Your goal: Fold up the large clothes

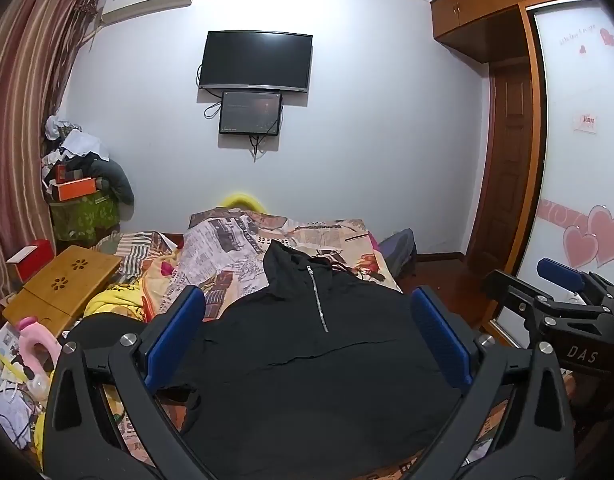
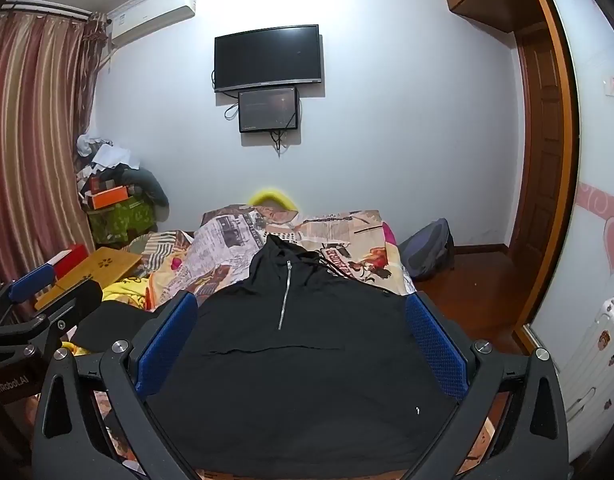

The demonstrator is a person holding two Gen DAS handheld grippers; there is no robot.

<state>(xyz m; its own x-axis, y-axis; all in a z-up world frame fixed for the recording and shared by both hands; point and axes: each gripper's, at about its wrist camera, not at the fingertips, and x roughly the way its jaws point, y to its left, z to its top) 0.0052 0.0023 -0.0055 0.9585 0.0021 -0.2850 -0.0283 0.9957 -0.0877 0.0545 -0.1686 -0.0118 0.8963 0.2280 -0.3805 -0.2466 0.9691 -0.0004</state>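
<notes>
A black hooded pullover (image 1: 307, 368) lies spread front-up on the bed (image 1: 347, 236), over a bedspread printed like old newspaper, its hood pointing toward the far wall and its hem toward the near end. A short silver zipper (image 1: 319, 300) runs down from the neck, partly open at the top, and a faint horizontal seam crosses the chest below it. The fabric lies mostly flat, with soft wrinkles and a small fold bunched at the near left side; a tiny white speck (image 2: 417, 410) shows low on the cloth in the right wrist view. The left tool (image 1: 307, 336) hovers above the body of the garment with its blue-padded fingers (image 1: 175, 332) spread wide apart, nothing between them. The right tool (image 2: 303, 340) is held the same way just beside it, fingers wide and holding nothing, aimed down the length of the bed; each tool shows at the edge of the other's view, so they sit side by side. On the far wall hangs a dark television (image 1: 255, 60) with a smaller screen (image 1: 251, 113) just below it. To the left lies a small bamboo folding surface (image 1: 63, 292) on a clutter of bedding, beside striped curtains (image 1: 23, 120).
</notes>
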